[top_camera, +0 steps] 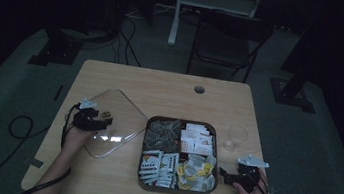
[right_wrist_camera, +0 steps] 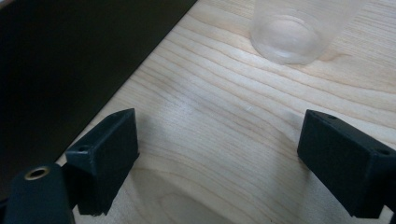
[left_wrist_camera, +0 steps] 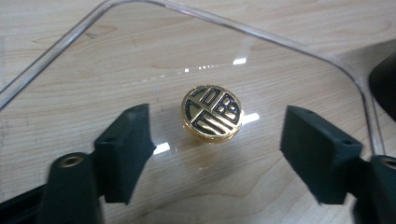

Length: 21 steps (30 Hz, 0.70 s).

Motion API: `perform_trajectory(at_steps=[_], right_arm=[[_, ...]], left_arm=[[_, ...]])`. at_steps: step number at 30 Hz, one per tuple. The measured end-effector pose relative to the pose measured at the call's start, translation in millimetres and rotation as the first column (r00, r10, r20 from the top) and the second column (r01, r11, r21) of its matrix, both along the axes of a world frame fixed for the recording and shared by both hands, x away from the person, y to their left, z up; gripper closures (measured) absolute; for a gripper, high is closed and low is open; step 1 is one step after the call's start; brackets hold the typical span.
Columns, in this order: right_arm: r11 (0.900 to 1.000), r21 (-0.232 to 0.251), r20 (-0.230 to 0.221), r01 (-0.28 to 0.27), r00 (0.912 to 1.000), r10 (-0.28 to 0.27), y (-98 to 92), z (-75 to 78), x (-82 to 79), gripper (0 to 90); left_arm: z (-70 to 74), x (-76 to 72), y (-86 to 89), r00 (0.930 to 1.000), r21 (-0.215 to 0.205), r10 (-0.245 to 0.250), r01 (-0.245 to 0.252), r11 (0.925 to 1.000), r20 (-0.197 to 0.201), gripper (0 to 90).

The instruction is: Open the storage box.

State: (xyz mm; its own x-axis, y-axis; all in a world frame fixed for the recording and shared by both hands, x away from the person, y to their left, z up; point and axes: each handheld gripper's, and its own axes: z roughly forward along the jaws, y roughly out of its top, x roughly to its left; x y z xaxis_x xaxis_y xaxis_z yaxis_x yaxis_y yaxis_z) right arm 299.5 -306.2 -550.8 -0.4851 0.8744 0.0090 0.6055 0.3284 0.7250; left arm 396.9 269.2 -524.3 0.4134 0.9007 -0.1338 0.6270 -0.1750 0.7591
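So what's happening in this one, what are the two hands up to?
A person sits at a wooden table with a claw in each hand. The clear lid lies flat on the table, left of the open dark box of sorted tea packets. The left claw is open, its jaws standing either side of the lid's gold knob without touching it. The right claw is open too, holding nothing, low over bare wood right of the box, with a clear cup just ahead.
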Motion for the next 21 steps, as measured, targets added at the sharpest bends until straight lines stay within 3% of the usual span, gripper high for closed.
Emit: perform_trajectory(at_steps=[1,8,11,14,17,21], right_arm=[[1.000,0.000,0.000,0.000,1.0000,0.000,0.0,0.0,0.0,11.7],[1.000,0.000,0.000,0.000,1.0000,0.000,0.0,0.0,0.0,11.7],[1.000,0.000,0.000,0.000,1.0000,0.000,0.0,0.0,0.0,11.7],[1.000,0.000,0.000,0.000,1.0000,0.000,0.0,0.0,0.0,11.7],[1.000,0.000,0.000,0.000,1.0000,0.000,0.0,0.0,0.0,11.7],[1.000,0.000,0.000,0.000,1.0000,0.000,0.0,0.0,0.0,11.7]], left_arm=[[0.2,-1.1,0.2,1.0000,0.004,0.002,-0.002,1.0000,0.002,17.9],[2.9,-11.2,-2.5,0.9981,-0.010,-0.060,0.060,0.9982,0.014,10.2],[5.0,-15.1,-5.4,0.9973,-0.013,-0.073,0.073,0.9973,0.007,0.3],[6.6,-20.0,-9.8,0.9936,-0.008,-0.113,0.113,0.9936,0.009,0.3],[7.1,-25.2,-15.7,0.9854,-0.001,-0.170,0.170,0.9855,0.017,0.3],[7.3,-29.5,-19.7,0.9824,0.004,-0.184,0.184,0.9829,0.029,0.3]])
